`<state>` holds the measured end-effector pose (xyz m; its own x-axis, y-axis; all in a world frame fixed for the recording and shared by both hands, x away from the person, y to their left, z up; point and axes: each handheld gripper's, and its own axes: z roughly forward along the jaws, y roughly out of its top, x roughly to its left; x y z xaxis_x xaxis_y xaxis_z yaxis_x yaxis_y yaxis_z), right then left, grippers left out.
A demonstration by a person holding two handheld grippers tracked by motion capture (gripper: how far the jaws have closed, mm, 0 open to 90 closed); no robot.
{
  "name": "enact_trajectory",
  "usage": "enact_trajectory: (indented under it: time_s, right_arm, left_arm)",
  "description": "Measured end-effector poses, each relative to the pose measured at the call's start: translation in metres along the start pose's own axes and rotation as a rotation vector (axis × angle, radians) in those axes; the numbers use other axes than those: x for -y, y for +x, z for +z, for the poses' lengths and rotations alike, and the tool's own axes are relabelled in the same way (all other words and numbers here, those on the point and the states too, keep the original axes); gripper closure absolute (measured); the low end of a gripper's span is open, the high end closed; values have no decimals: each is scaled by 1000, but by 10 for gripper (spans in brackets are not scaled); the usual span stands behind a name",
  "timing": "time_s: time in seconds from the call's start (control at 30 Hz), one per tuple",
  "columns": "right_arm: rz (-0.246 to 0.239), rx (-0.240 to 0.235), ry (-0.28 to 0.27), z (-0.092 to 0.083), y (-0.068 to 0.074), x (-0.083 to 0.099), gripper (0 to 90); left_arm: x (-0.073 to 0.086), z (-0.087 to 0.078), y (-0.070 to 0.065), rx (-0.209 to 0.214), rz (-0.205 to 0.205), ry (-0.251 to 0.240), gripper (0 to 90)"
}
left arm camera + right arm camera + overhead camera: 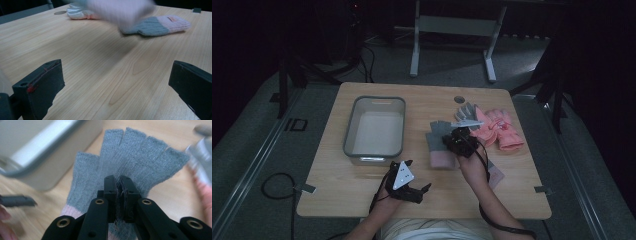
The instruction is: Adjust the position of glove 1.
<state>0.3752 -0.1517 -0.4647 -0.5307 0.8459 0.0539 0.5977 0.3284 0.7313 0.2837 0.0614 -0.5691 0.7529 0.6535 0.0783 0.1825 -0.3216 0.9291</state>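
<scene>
Right claw (119,185): jaws clenched together on a pinch of grey knit near the middle of the fingerless glove (130,162). Glove is ribbed wool-like knit, grey body with a pale pink cuff, five short open finger stubs. In the right gripper view its long axis runs straight away from the claw, stubs fanned at the far end, cuff nearest the jaws. In the high view the same glove (439,142) sits at mid-bench, right of the tub, cuff toward the person; whether it is lifted clear of the wood cannot be told, the frame is dim.

Left claw (116,82): released, two black jaws wide apart, bare wood grain between them; it hovers near the front edge of the bench (362,180).

Count: one grey-rimmed rectangular plastic tub (374,102), rounded corners, pale inside. Padded pink gloves (504,130) lie on the right of the bench, probably two. One more grey-and-pink knit glove (157,25) lies flat.
</scene>
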Motion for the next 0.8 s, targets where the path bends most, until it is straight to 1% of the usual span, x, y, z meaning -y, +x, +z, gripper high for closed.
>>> enact_trajectory:
  time_s: [0.07, 0.17, 0.23, 0.3, 0.33, 0.4, 0.43, 0.47, 0.57, 0.6, 0.63, 0.67, 0.73, 0.77, 0.8]
  right_arm:
    - [2, 5, 16, 6, 2, 10, 846]
    - [21, -3, 40, 13, 5, 24, 846]
    - [41, -11, 59, 18, 6, 33, 846]
    - [50, -11, 74, 23, 5, 39, 846]
    - [64, -18, 83, 26, 4, 41, 846]
    - [67, -14, 87, 29, 4, 44, 845]
    - [84, -22, 91, 31, 3, 45, 845]
    - [91, -23, 90, 32, 3, 46, 845]
    - [98, -27, 107, 40, 2, 49, 844]
    - [98, -27, 107, 40, 2, 49, 844]
    - [104, -23, 121, 47, 1, 52, 841]
    - [101, -19, 128, 50, 1, 53, 835]
    - [95, -12, 144, 56, 0, 56, 811]
    - [95, -12, 144, 56, 0, 56, 811]
    - [90, -9, 140, 59, 0, 57, 785]
  left_arm:
    - [0, 0, 0, 4, 0, -2, 0]
    - [0, 0, 0, 3, -5, -2, 0]
    - [0, -1, 1, 4, -7, -5, 0]
    - [0, -1, 1, 4, -7, -4, 0]
    - [0, 0, 0, 3, -6, -4, 0]
    - [0, -1, 0, 2, -4, -4, 0]
    - [0, -1, 0, 2, -5, -6, 0]
    - [0, -1, 0, 1, -5, -5, 0]
    - [0, 0, 1, 2, -8, -2, 0]
    - [0, 0, 1, 2, -8, -2, 0]
    - [0, -1, 1, 1, -10, -4, 0]
    - [0, -1, 1, 1, -10, -4, 0]
    - [0, 0, 0, 0, -8, -1, 0]
    - [0, 0, 0, 0, -8, -1, 0]
    - [0, -1, 0, 0, -7, -3, 0]
